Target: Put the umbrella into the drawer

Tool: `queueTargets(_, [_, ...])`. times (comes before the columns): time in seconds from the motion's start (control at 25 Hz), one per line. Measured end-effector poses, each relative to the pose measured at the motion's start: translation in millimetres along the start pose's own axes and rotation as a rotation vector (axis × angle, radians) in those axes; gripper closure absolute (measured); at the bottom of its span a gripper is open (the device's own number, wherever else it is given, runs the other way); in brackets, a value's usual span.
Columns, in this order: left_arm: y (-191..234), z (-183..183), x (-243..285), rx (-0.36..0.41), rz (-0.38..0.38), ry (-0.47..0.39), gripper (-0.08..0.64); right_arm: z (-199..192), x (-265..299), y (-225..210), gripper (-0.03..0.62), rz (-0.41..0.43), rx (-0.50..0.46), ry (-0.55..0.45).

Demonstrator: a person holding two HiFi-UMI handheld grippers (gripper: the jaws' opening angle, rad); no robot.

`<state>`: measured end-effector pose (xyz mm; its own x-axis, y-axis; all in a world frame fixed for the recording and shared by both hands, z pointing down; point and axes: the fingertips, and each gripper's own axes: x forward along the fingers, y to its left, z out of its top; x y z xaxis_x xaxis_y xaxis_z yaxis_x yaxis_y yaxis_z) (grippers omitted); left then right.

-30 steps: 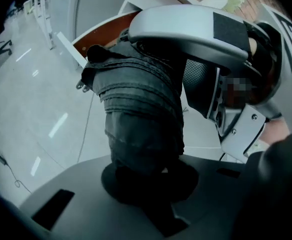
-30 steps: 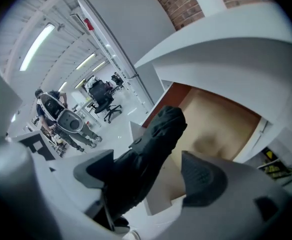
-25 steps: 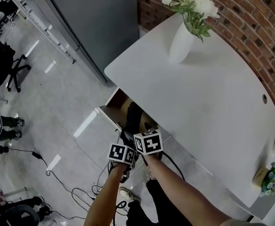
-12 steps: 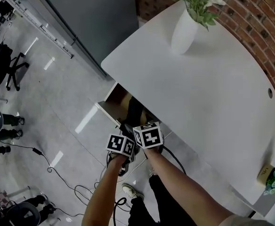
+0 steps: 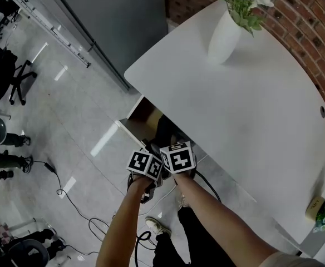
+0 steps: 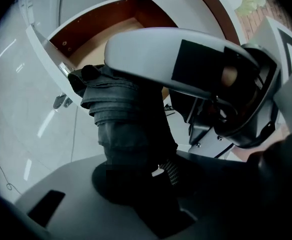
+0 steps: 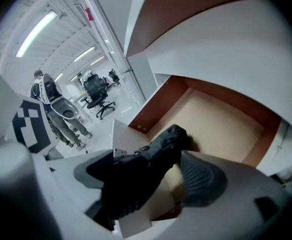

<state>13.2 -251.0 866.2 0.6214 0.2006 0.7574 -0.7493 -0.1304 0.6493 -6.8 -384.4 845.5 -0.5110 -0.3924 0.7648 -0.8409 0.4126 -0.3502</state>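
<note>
- Grips the folded black umbrella (image 7: 156, 151) in the right claw (image 7: 136, 165), jaws part-way closed on it. Holds it slantwise, with one pad along the cloth and the ribbed pad meeting it only at the tip.
- Has the left claw (image 6: 136, 180) just opening, jaws now about half apart around the bunched cloth end of the same umbrella, pads loose on it.
- Sets both claws just beside each other, with a finger of the right claw lying across the umbrella just ahead of the left claw.
- Points the umbrella's handle end down into the open drawer (image 7: 221, 119), past its white front panel (image 7: 123, 136). Cannot tell whether that end touches the drawer bottom. Has the cloth end outside the drawer, between the claws.
- Shows the drawer pulled out from under the white surface (image 5: 251, 110), wood-coloured inside, with nothing but the umbrella's end in it.
- Places a white vase (image 5: 223, 40) of flowers at the far end of the surface, well apart from the claws.
- Looks down past the forearms onto a grey tiled floor (image 5: 68, 121) with cables.
</note>
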Motion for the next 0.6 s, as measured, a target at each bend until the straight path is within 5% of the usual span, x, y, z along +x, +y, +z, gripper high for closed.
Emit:
queueTargets(0.4, [-10,-8,-5,-0.001,-0.040,0.049,0.298,-3,-9,2,0.167,0.012,-0.010,0.018])
queueTargets(0.6, [-9,-10,-20,-0.024,-0.021,0.021,0.292,-9,-20,14,0.167,0.031,-0.005,0.030])
